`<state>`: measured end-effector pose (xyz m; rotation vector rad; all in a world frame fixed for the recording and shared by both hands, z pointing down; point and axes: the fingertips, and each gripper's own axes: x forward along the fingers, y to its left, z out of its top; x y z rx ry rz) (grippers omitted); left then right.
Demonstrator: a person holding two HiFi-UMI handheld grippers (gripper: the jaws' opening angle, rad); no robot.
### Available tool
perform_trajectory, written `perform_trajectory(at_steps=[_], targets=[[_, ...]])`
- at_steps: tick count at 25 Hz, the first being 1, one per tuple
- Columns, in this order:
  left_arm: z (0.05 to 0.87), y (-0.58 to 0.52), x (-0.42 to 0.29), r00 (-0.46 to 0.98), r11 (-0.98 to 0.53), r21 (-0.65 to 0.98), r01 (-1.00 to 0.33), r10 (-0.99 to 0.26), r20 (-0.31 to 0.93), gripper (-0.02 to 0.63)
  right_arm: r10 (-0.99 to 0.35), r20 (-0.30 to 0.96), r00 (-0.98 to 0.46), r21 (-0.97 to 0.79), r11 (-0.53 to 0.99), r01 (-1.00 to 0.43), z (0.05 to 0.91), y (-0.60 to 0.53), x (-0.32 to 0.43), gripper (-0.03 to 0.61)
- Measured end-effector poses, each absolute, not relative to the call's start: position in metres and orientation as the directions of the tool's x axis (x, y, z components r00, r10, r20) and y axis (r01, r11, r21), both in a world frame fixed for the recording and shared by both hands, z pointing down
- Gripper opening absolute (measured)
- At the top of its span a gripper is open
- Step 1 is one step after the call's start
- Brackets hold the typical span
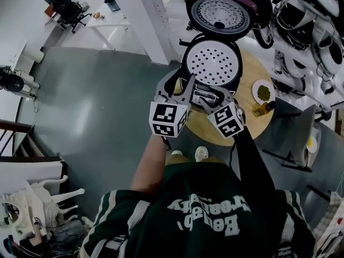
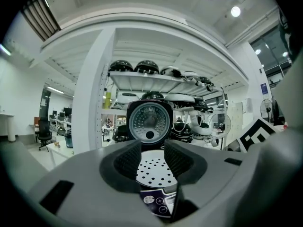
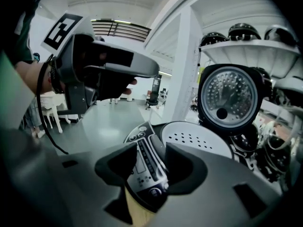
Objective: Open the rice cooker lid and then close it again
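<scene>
The black rice cooker (image 1: pixel 210 63) stands on a round wooden table (image 1: pixel 252 128), its lid (image 1: pixel 220 12) swung up and back. A white perforated tray (image 1: pixel 213 64) fills the pot's mouth. My left gripper (image 1: pixel 185 87) hovers at the cooker's front left, open, with nothing between its pads. Along its jaws I see the lid (image 2: pixel 148 122), the tray (image 2: pixel 154 170) and the control panel (image 2: pixel 159 202). My right gripper (image 1: pixel 214 97) hangs open just above the control panel (image 3: pixel 144 160), touching nothing. Its view shows the lid (image 3: pixel 228 97) and the left gripper (image 3: pixel 106 65).
A small plate of green food (image 1: pixel 263 93) and a bottle (image 1: pixel 263 109) sit on the table's right side. Shelves of other rice cookers (image 1: pixel 301 15) stand behind and to the right. A white pillar (image 1: pixel 153 20) rises at the back left, and a chair (image 1: pixel 301 138) stands right of the table.
</scene>
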<state>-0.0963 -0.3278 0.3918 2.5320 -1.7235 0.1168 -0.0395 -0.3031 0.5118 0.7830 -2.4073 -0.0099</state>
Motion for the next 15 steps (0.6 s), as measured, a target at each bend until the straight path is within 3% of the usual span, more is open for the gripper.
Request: perform_trajectory(at_steps=[6, 15], targets=[[0.391, -0.335, -0.09, 0.355, -0.355, 0.015, -0.935, -0.928, 0.111, 0.143, -0.544, 0.489, -0.682, 0.126, 0.818, -0.562, 0.497, -0.312, -0.021, 0.195], [0.359, -0.372, -0.086, 0.376, -0.378, -0.004, -0.926, -0.923, 0.081, 0.153, -0.677, 0.271, -0.684, 0.043, 0.719, -0.694, 0.413, -0.372, 0.028, 0.184]])
